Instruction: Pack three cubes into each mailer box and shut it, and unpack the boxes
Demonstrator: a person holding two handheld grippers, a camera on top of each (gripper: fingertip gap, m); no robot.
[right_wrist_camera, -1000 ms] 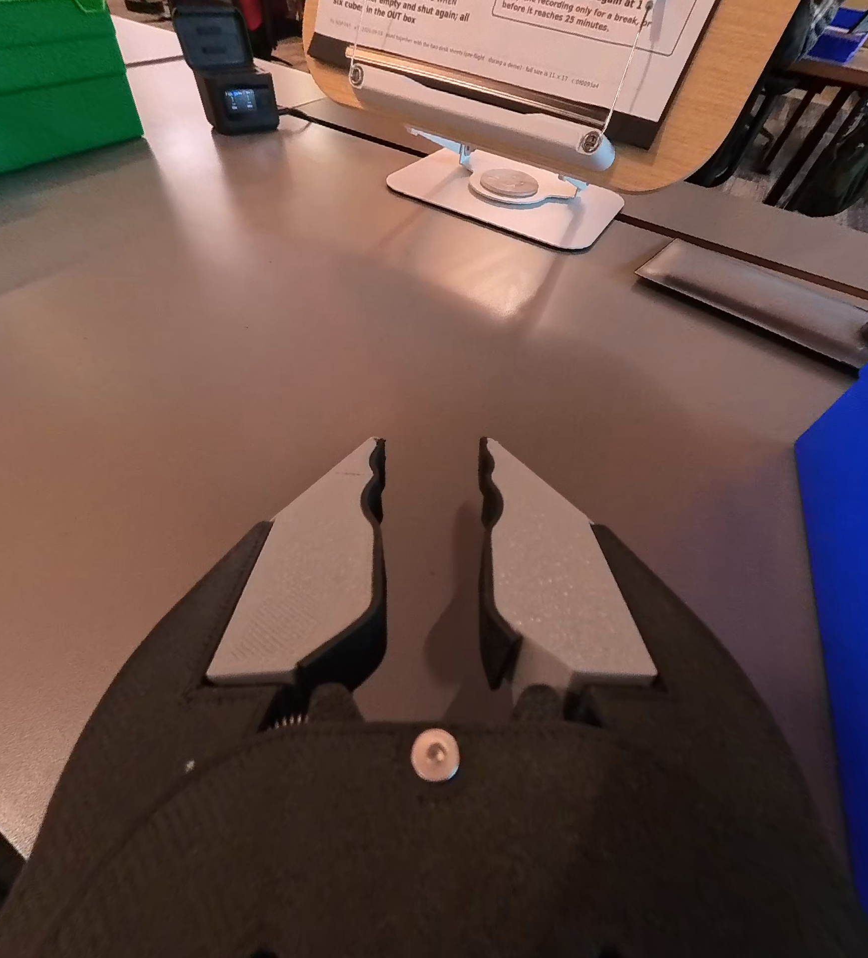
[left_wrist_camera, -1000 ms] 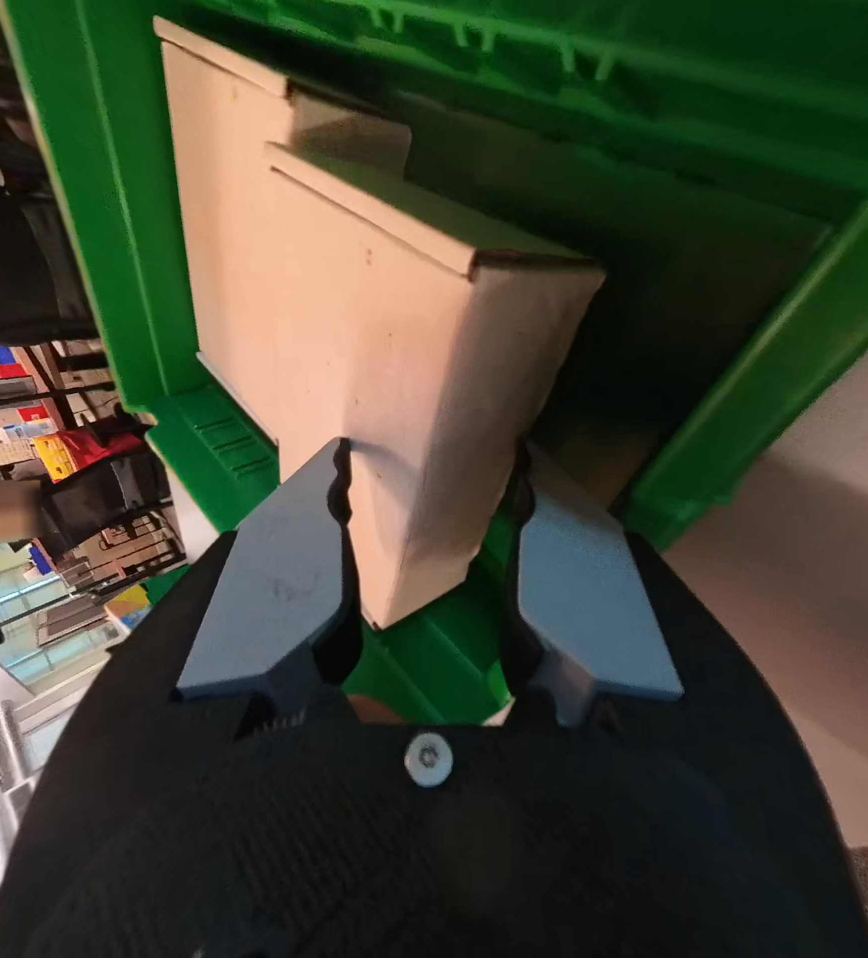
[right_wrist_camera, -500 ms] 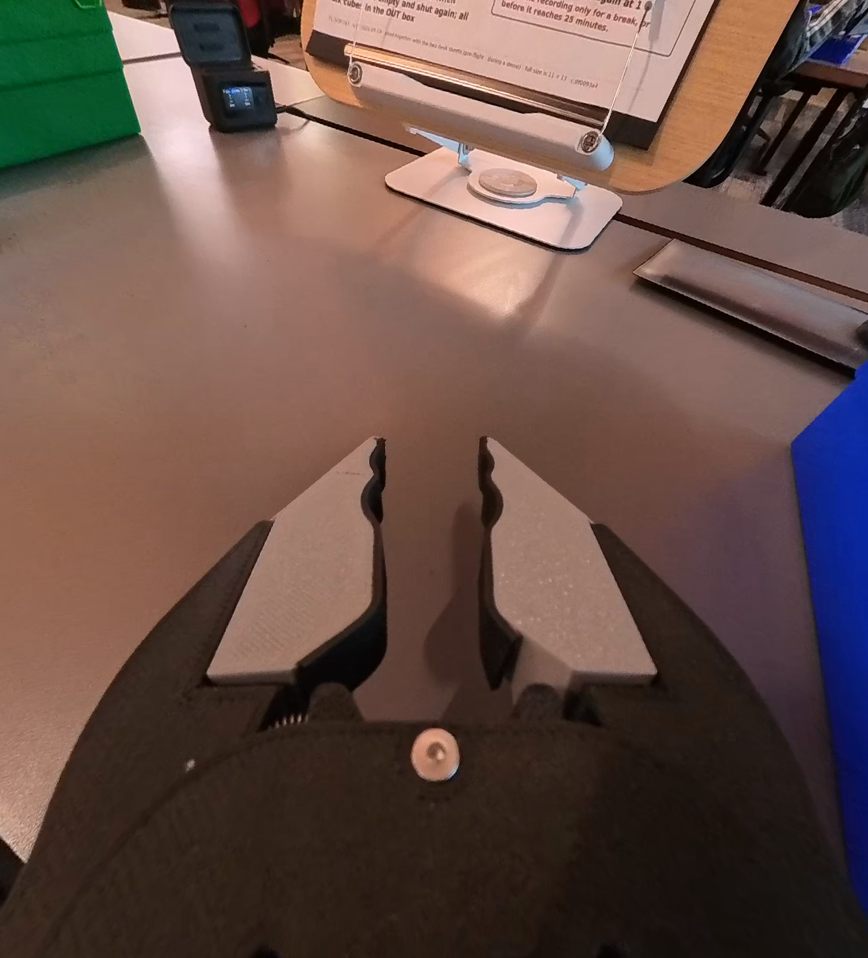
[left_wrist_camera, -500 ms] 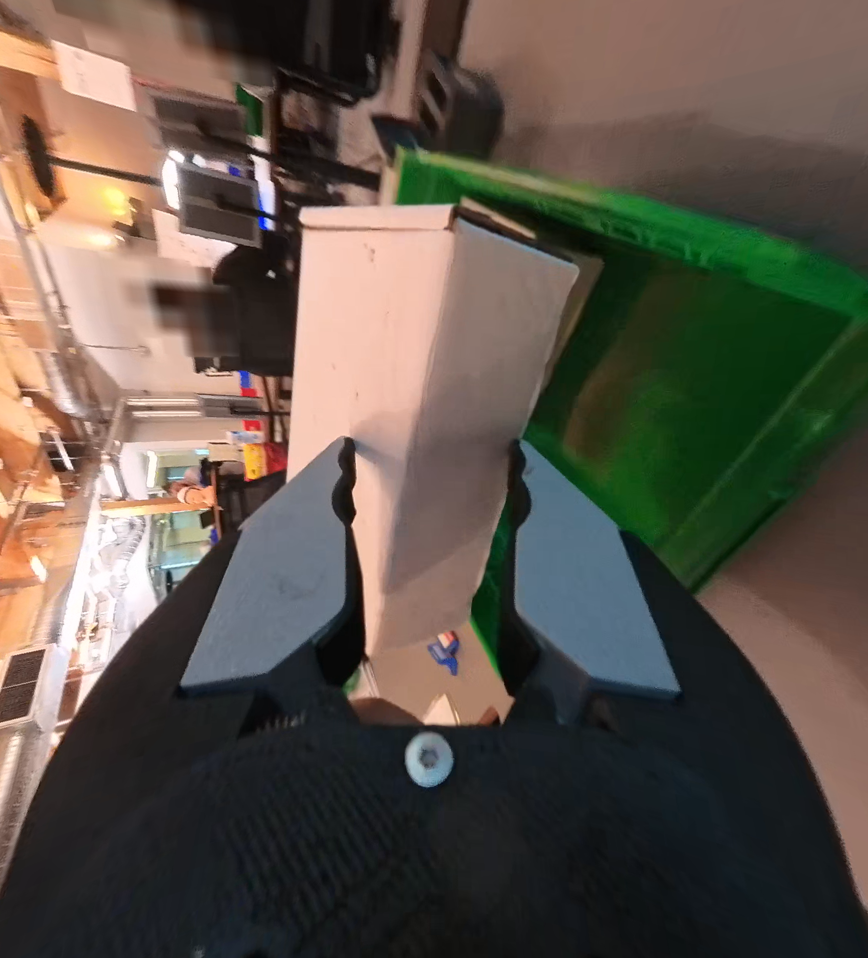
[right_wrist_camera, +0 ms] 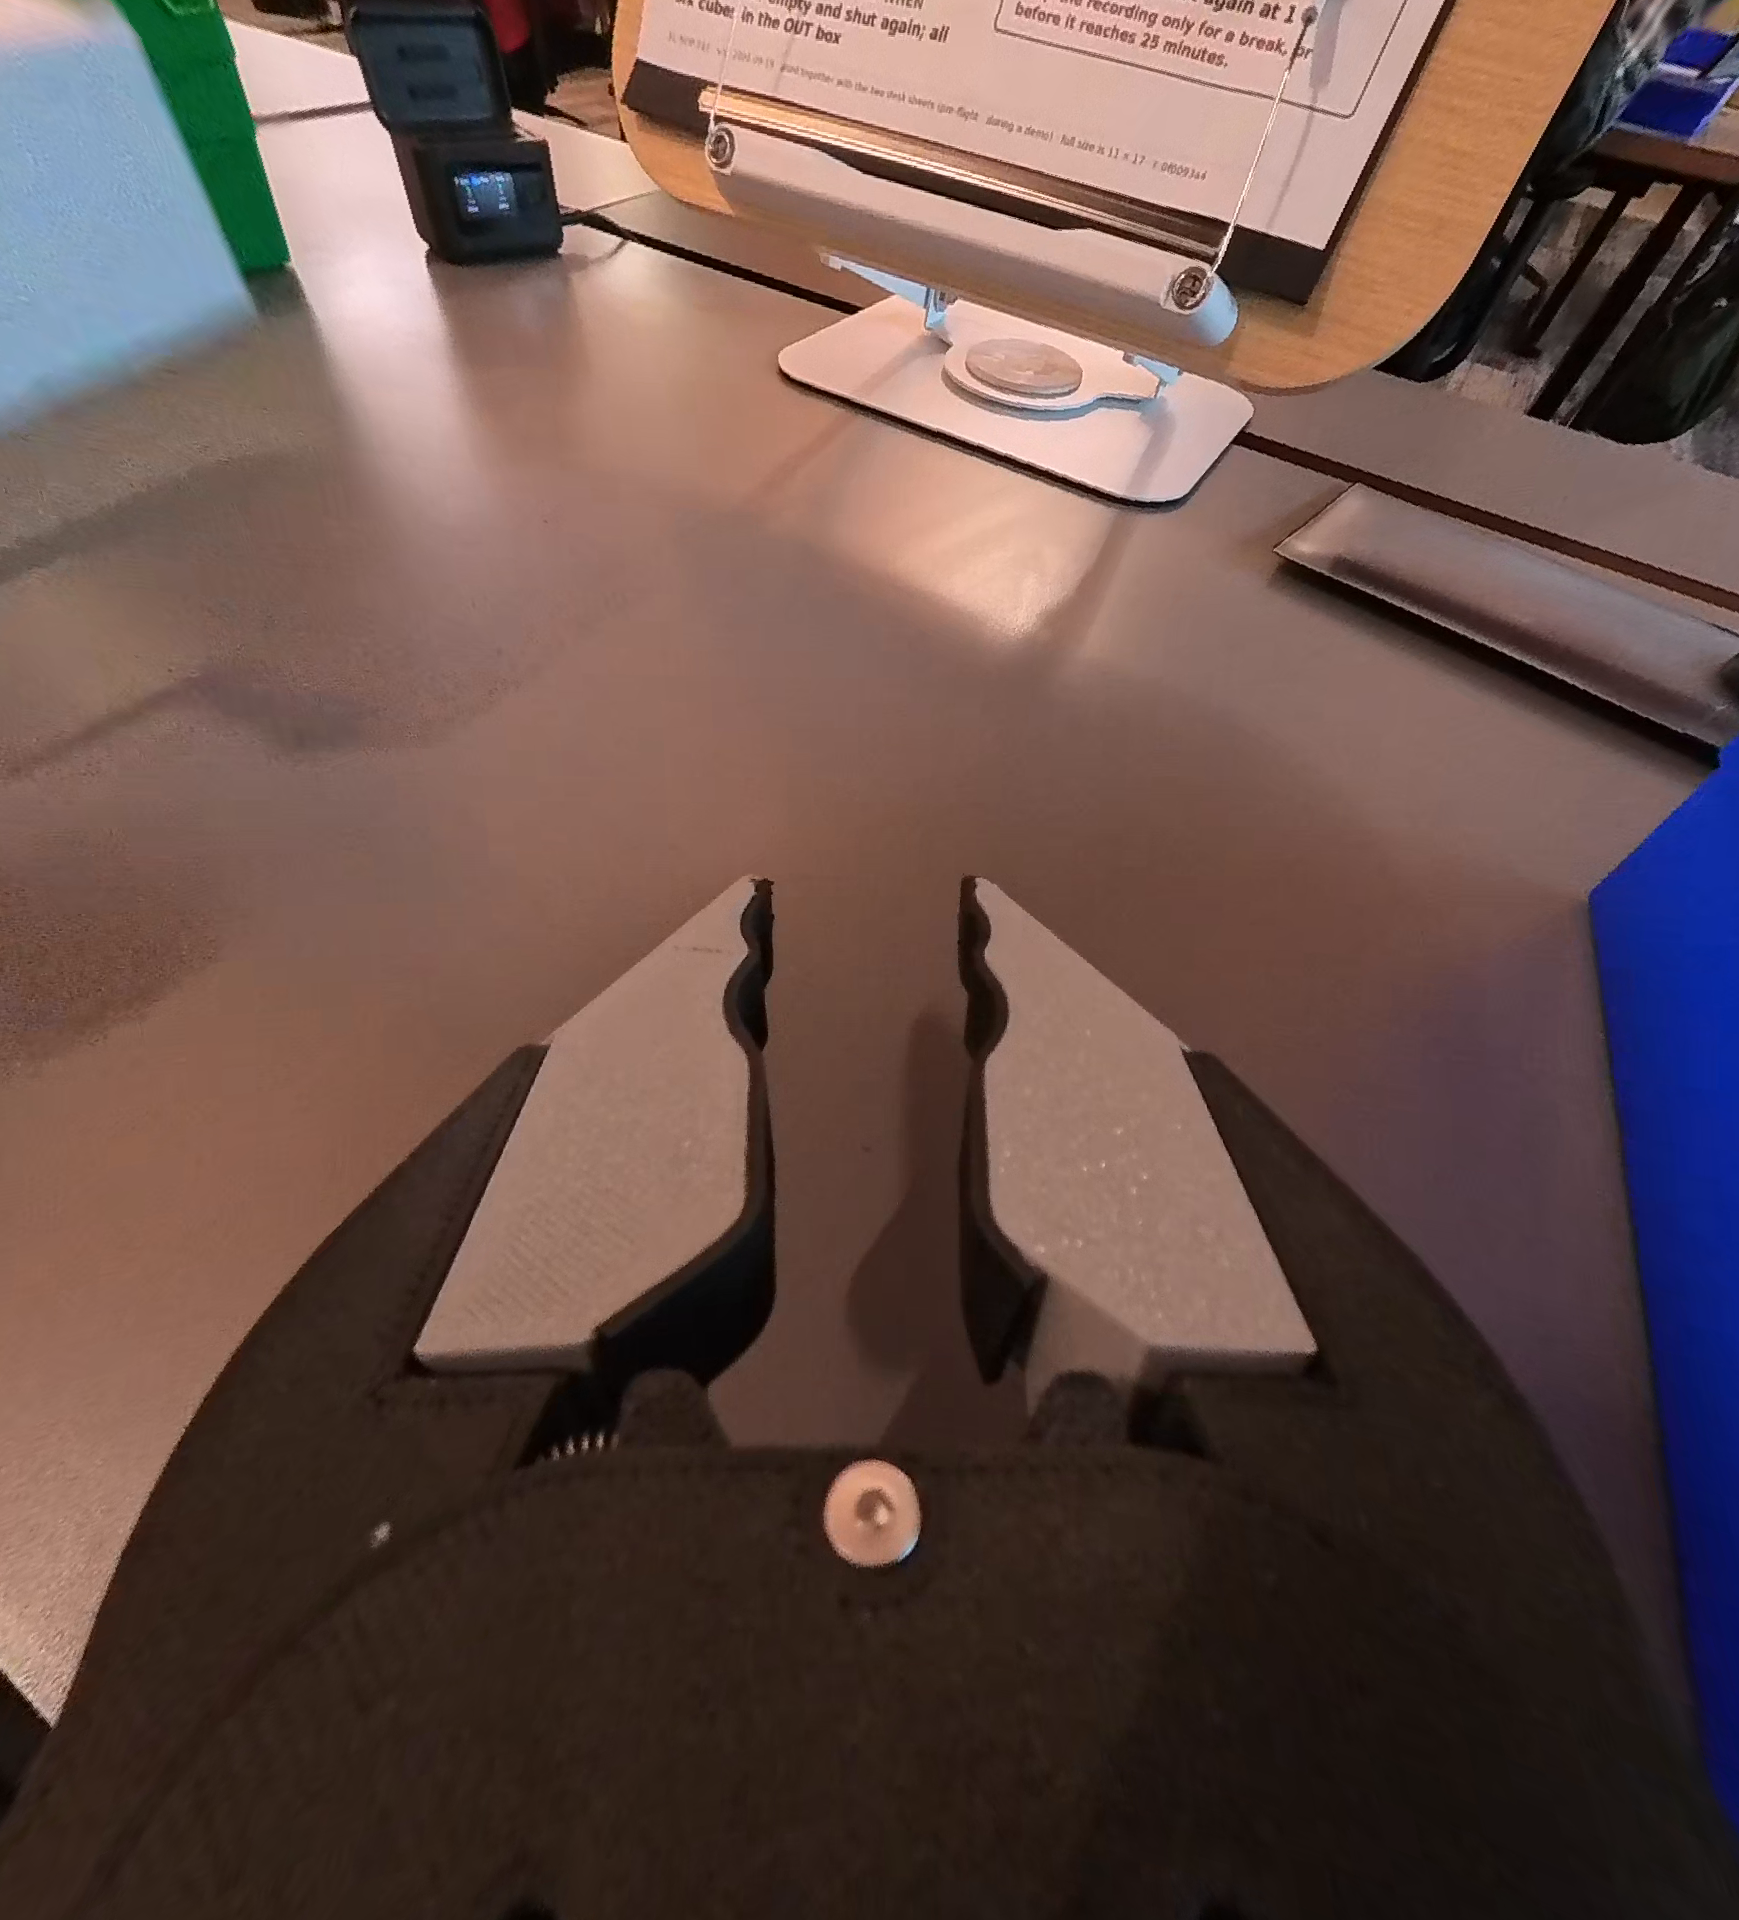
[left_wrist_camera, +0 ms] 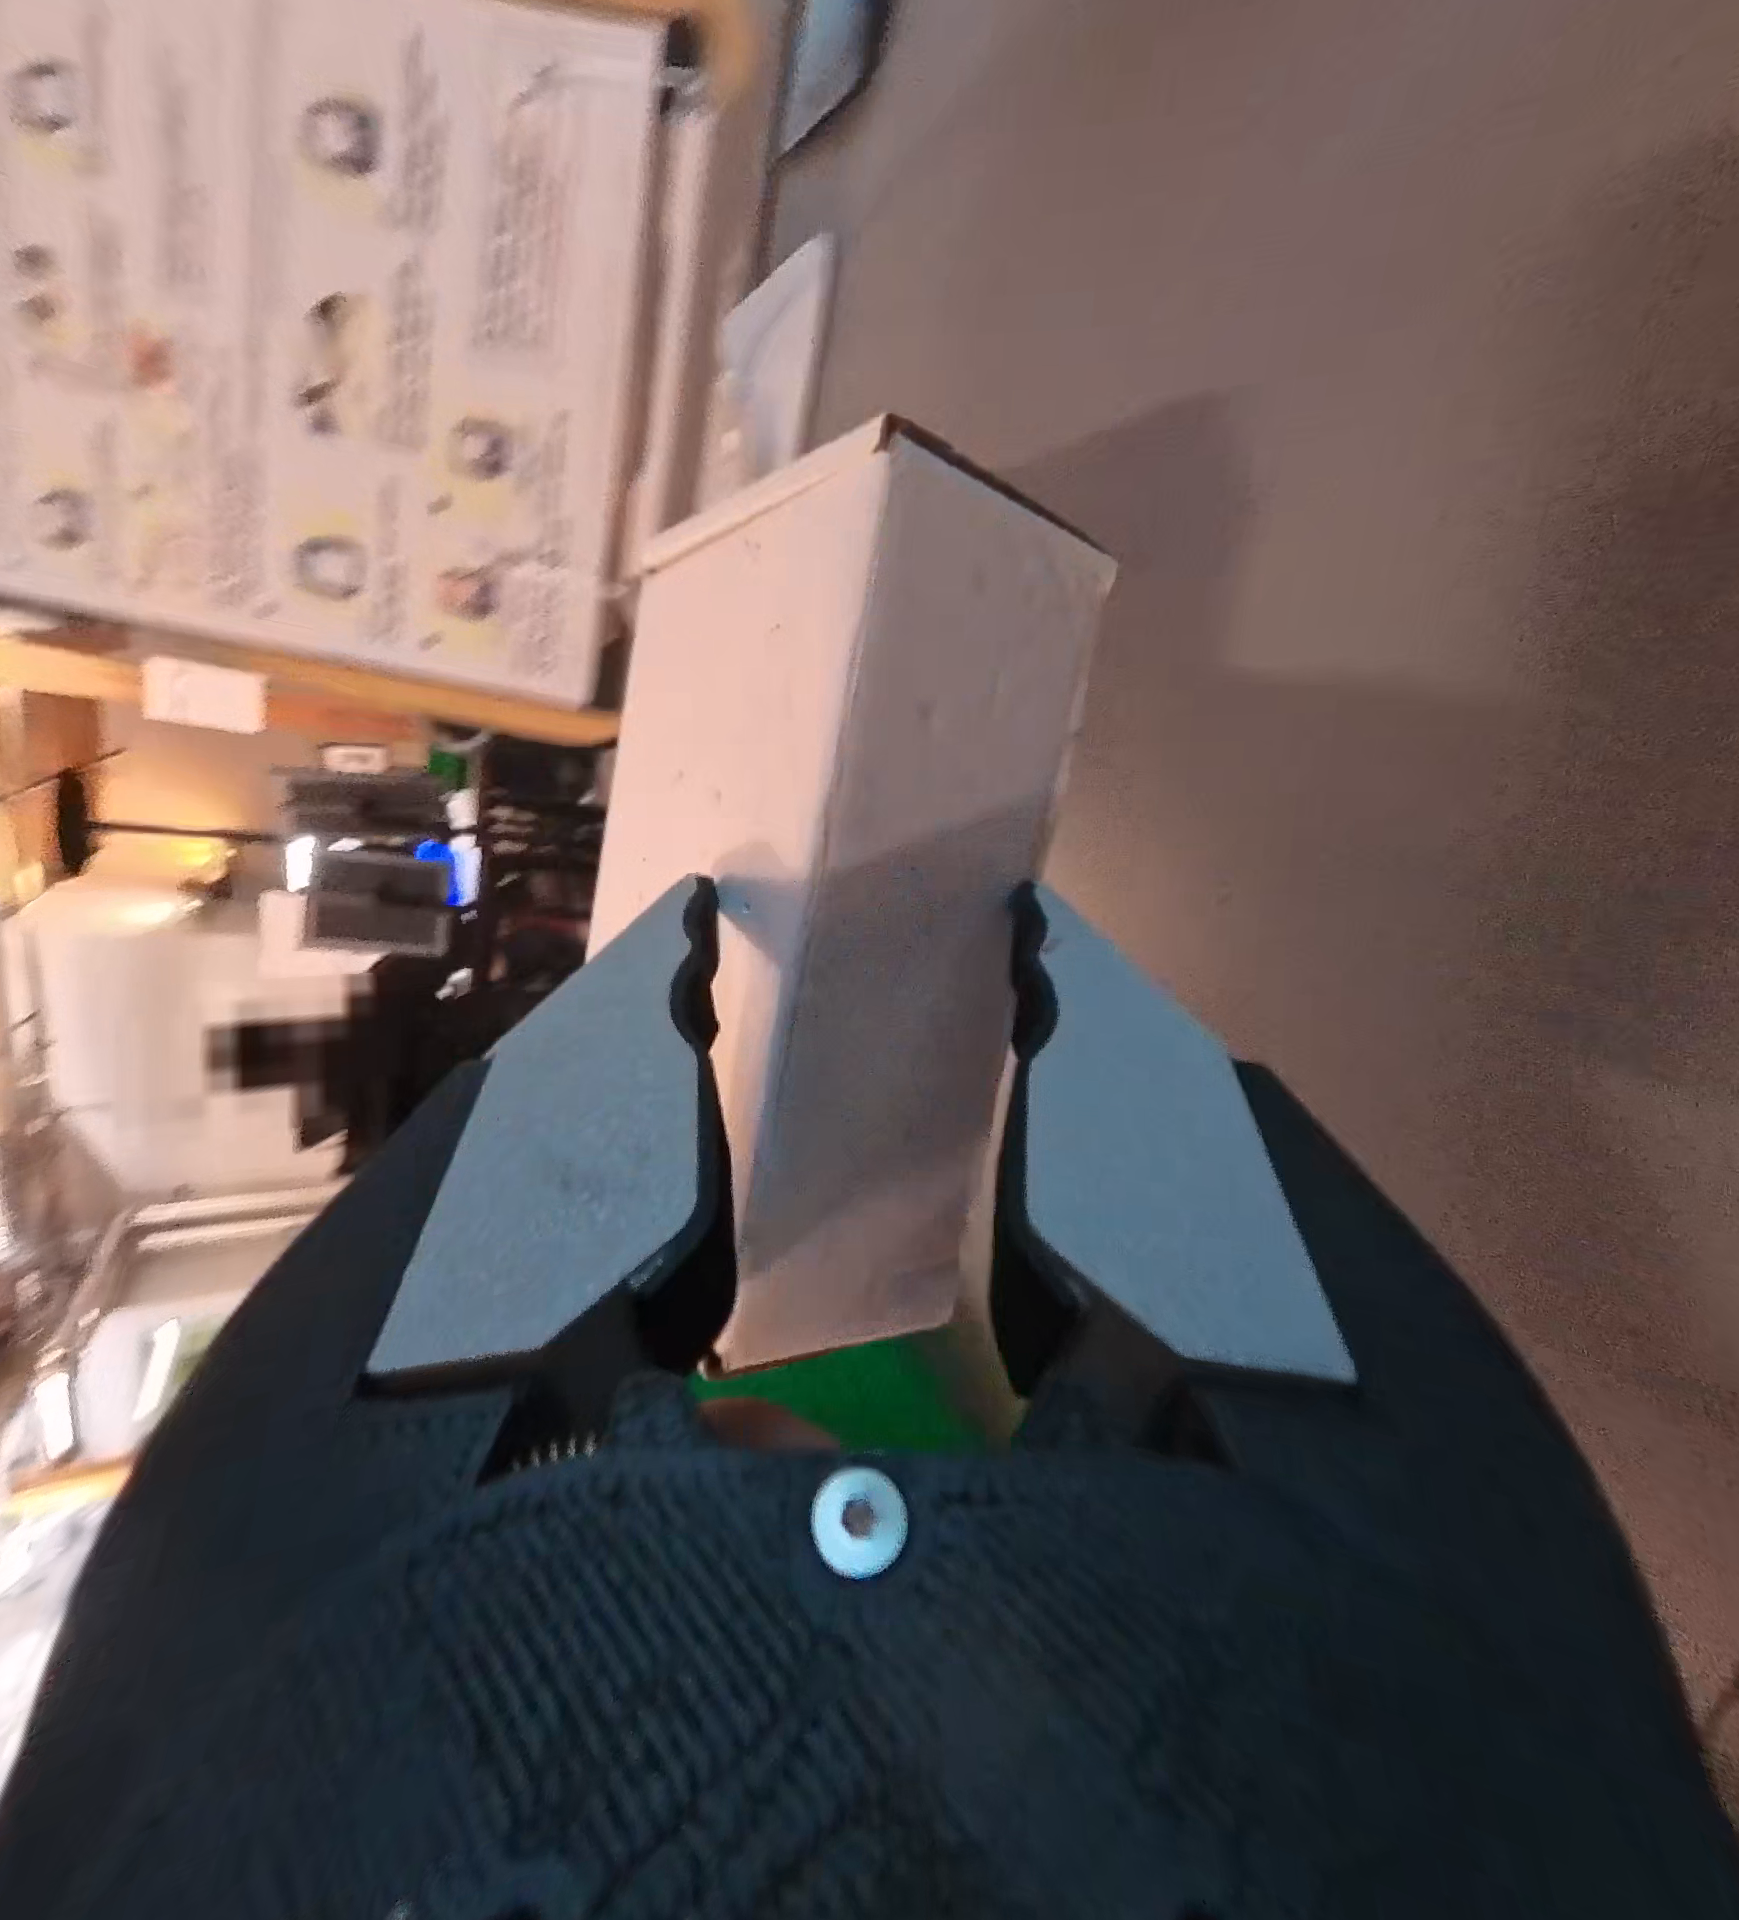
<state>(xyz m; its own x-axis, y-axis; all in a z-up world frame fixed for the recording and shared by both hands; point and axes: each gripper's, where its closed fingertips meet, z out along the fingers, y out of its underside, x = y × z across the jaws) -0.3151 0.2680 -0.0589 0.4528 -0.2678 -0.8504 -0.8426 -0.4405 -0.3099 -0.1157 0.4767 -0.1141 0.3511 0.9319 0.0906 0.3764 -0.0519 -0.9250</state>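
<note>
My left gripper (left_wrist_camera: 860, 914) is shut on a closed white mailer box (left_wrist_camera: 844, 790), gripping it by one end and holding it above the grey table (left_wrist_camera: 1416, 727). The view is rolled on its side. The same box shows blurred at the far left of the right wrist view (right_wrist_camera: 44, 218). My right gripper (right_wrist_camera: 863, 904) is open and empty, low over the grey table (right_wrist_camera: 532, 727). No cubes are in view.
A green bin (right_wrist_camera: 210, 135) stands at the back left, and a sliver of it shows under the held box (left_wrist_camera: 844, 1392). A blue bin (right_wrist_camera: 1738, 1247) is at the right edge. A board with sheets on a stand (right_wrist_camera: 1031, 208), a small black camera (right_wrist_camera: 475, 182) and a dark tray (right_wrist_camera: 1530, 613) stand farther back. The tips of one gripper are about 30 centimeters away from the tips of the other.
My left gripper has lifted the mailer box out of the green bin and swung it over the table toward the sheet board. The box has come into the right wrist view. The right gripper barely moved.
</note>
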